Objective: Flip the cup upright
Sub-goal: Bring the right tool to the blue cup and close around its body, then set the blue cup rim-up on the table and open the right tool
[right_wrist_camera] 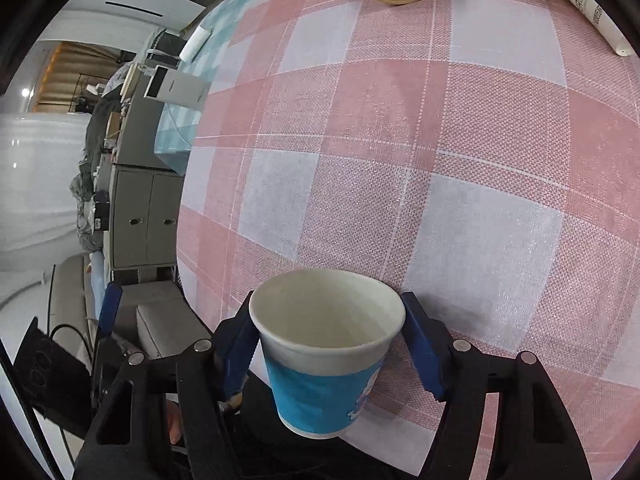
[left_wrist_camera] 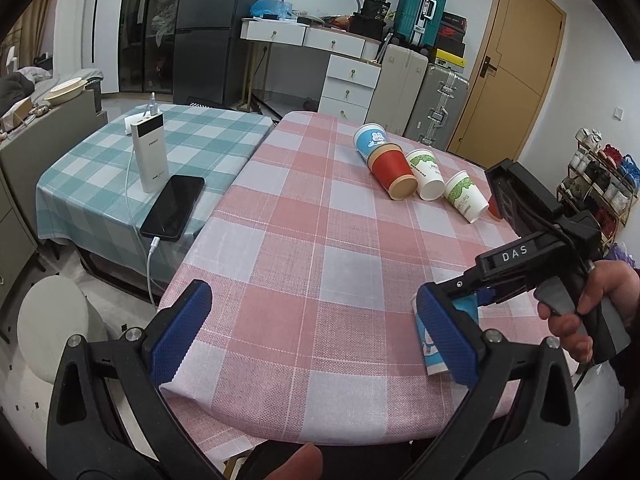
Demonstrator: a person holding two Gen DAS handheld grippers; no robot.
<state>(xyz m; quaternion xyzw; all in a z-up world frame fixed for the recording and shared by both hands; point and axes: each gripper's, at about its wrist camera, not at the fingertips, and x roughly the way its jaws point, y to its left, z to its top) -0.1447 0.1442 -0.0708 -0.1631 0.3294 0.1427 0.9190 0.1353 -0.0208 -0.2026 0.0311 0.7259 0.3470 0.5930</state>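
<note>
My right gripper (right_wrist_camera: 326, 344) is shut on a blue and white paper cup (right_wrist_camera: 326, 364); the blue pads press its sides near the near edge of the pink checked table (right_wrist_camera: 400, 120). The cup's white open mouth faces the camera. In the left wrist view the same cup (left_wrist_camera: 430, 346) shows partly behind my left gripper's right finger (left_wrist_camera: 448, 336), held by the right gripper (left_wrist_camera: 472, 304) low over the table (left_wrist_camera: 320, 208). My left gripper (left_wrist_camera: 316, 332) is open and empty over the table's near edge.
Several paper cups lie on their sides at the table's far right: a blue one (left_wrist_camera: 370, 140), a red one (left_wrist_camera: 394, 174), two green and white ones (left_wrist_camera: 426, 172). A phone (left_wrist_camera: 174, 208) and power bank (left_wrist_camera: 150, 152) sit on the teal table at left.
</note>
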